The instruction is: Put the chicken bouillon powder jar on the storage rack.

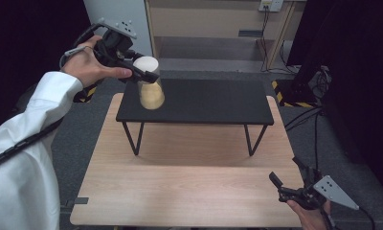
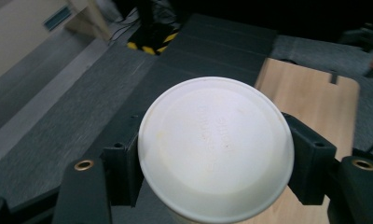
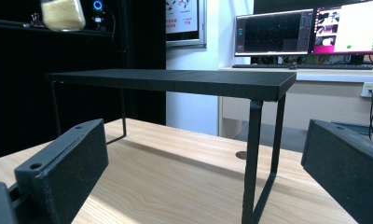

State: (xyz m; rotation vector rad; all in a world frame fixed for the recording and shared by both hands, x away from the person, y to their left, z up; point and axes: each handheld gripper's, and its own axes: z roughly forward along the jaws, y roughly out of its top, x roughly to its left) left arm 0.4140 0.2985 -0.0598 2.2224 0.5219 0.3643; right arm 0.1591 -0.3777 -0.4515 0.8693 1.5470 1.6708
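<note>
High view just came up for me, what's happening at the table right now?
A person's left tool is shut on a jar with a white lid, filled with something pale and grainy, and holds it in the air above the left end of the black shelf. The right tool hangs open and holds nothing, low over the near right corner of the wooden table.
</note>
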